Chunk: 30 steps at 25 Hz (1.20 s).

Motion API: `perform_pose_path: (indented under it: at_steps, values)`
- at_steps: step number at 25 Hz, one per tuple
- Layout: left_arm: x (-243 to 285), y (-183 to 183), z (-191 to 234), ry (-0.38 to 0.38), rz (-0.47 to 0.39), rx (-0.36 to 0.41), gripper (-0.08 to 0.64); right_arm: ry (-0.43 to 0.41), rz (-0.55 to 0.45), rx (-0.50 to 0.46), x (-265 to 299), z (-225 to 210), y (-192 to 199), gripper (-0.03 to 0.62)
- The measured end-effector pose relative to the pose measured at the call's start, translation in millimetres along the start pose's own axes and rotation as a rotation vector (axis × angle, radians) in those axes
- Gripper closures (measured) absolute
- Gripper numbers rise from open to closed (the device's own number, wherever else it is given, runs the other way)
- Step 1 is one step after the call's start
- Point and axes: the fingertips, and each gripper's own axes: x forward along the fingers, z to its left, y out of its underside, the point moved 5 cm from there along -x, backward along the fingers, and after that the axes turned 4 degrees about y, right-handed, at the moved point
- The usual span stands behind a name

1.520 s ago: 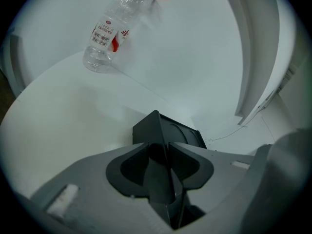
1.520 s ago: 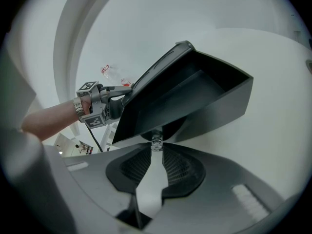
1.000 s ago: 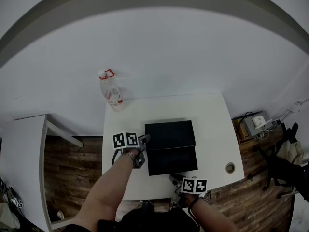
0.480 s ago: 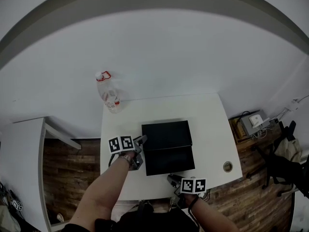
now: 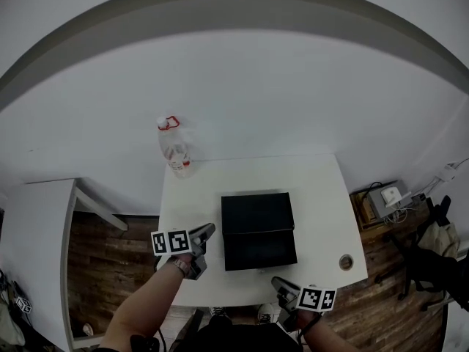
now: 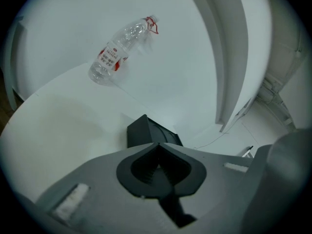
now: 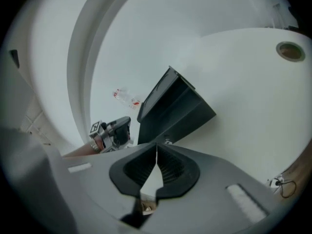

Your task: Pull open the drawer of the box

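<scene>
The black box sits mid-table, and a seam splits its far part from the near part; I cannot tell how far the drawer stands out. My left gripper hovers left of the box, apart from it. Its jaws have just been closing and are shut on nothing, with the box's corner ahead. My right gripper is at the table's near edge, in front of the box. It too has just been closing and is shut and empty, facing the box.
A clear plastic bottle with a red cap ring stands at the white table's far left corner. A round cable hole is near the front right corner. A white side table stands to the left, over wooden floor.
Both grippers have drawn back from the box toward the near edge. The left one, which was at the box's left side, now stands clear of it. The right one sits lower.
</scene>
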Motion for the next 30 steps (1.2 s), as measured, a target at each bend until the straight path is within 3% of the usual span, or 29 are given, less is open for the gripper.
perform_pose_path:
  at_steps: [4,10,17,23,30]
  values:
    - [-27,22,-31,0.134,-0.029,-0.031,0.557,-0.104,-0.071,0.005,-21,20,-21,0.586]
    - [-48,62,-78,0.259,-0.054,-0.068,0.557,-0.240,-0.136,-0.043,-53,58,-45,0.587]
    - [-52,115,-119,0.306,0.023,-0.035,0.557,-0.319,-0.092,-0.205,-64,93,-43,0.588]
    - [-43,148,-141,0.357,0.076,-0.082,0.557,-0.345,-0.022,-0.212,-63,91,-27,0.588]
    - [-38,141,-152,0.375,0.057,-0.063,0.557,-0.380,0.043,-0.217,-62,88,-13,0.588]
